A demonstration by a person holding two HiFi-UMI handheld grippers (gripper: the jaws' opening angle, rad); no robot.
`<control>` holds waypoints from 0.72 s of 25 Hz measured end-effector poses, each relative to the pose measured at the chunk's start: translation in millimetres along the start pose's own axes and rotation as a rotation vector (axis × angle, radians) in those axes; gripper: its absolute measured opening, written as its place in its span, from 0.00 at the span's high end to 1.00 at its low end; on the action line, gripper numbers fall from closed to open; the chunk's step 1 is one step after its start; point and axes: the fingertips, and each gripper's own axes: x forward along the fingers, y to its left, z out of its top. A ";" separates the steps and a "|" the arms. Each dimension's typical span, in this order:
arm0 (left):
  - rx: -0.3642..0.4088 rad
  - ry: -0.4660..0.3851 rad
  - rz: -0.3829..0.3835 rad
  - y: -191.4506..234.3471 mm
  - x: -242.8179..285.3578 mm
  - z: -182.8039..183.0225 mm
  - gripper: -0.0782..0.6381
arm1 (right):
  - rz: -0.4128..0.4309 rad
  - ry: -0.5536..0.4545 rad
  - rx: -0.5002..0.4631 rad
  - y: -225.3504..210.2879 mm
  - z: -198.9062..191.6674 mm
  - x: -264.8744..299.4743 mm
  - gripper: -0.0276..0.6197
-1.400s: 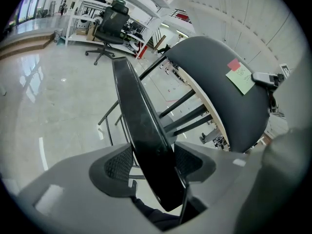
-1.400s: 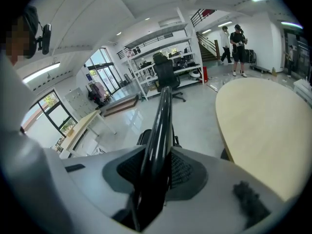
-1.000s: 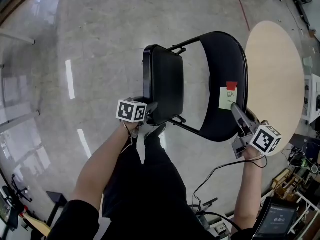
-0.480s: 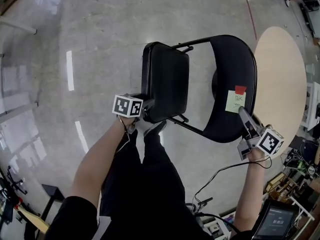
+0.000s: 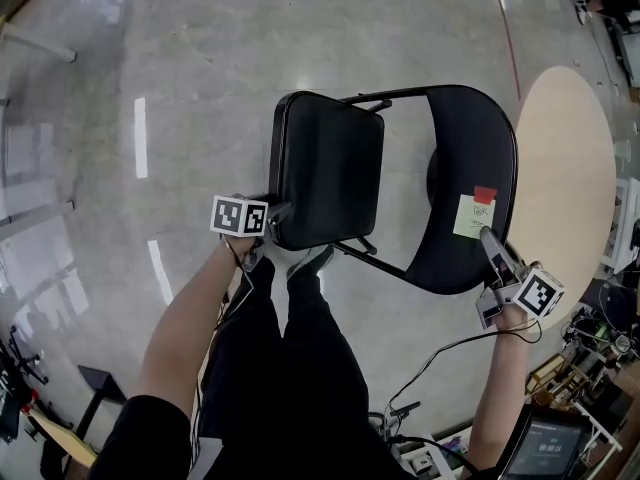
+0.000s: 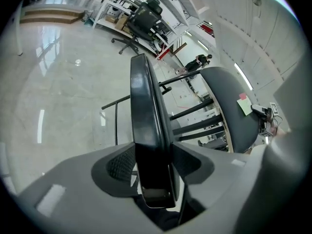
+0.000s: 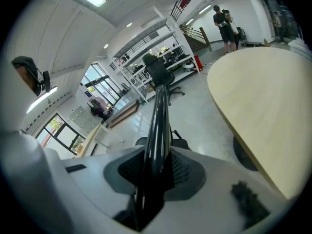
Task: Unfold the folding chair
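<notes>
Both hand-held grippers are on the chair (image 5: 462,138): the left hand-held gripper (image 5: 283,211) has the near edge of the seat (image 5: 330,168) between its jaws, which are closing on it at a fairly wide gap, and the right hand-held gripper (image 5: 490,240) is clamped narrowly on the thin rim of the back (image 5: 470,118). In the left gripper view the seat's edge fills the space between the pads (image 6: 118,165); in the right gripper view the dark rim runs straight up between the jaws. The black chair stands partly unfolded on the glossy floor (image 5: 200,68), seat swung away from the back with the frame bars showing between them, just ahead of the person's legs (image 5: 290,368). A yellow note (image 5: 473,216) under a red tab (image 5: 484,195) sticks to the back. A round table (image 5: 565,178) lies just beyond the chair.
</notes>
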 end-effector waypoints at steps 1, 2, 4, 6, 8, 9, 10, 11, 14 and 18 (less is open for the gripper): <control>-0.016 -0.008 0.005 4.6 -1.0 -1.9 0.55 | 0.004 0.002 0.007 -2.2 -1.1 -0.4 0.81; -0.030 -0.015 0.005 8.3 -1.5 -4.2 0.56 | 0.011 0.005 0.011 -2.3 -1.6 -0.8 0.81; -0.047 -0.024 -0.005 14.9 -1.6 -7.4 0.56 | 0.031 0.010 0.004 -0.8 0.1 -0.7 0.81; -0.057 -0.035 -0.014 22.0 -1.6 -7.7 0.56 | 0.046 0.011 -0.001 -2.3 1.8 0.8 0.81; -0.061 -0.048 -0.020 28.0 -1.1 -7.2 0.56 | 0.053 0.013 0.009 -5.1 0.7 1.8 0.81; -0.061 -0.052 -0.025 29.8 -0.9 -7.0 0.56 | 0.057 0.014 0.006 -4.9 0.7 2.3 0.81; -0.062 -0.056 -0.031 31.0 -1.0 -7.2 0.56 | 0.060 0.016 0.001 -4.0 1.0 2.7 0.81; -0.064 -0.058 -0.037 32.2 -1.4 -7.9 0.56 | 0.062 0.016 0.002 -3.5 1.0 2.9 0.81; -0.075 -0.061 -0.042 37.2 -3.2 -11.3 0.56 | 0.072 0.013 0.029 -5.3 -1.8 2.5 0.81; -0.085 -0.067 -0.054 42.2 -4.4 -12.8 0.56 | 0.090 0.011 0.046 -6.2 -2.0 1.5 0.82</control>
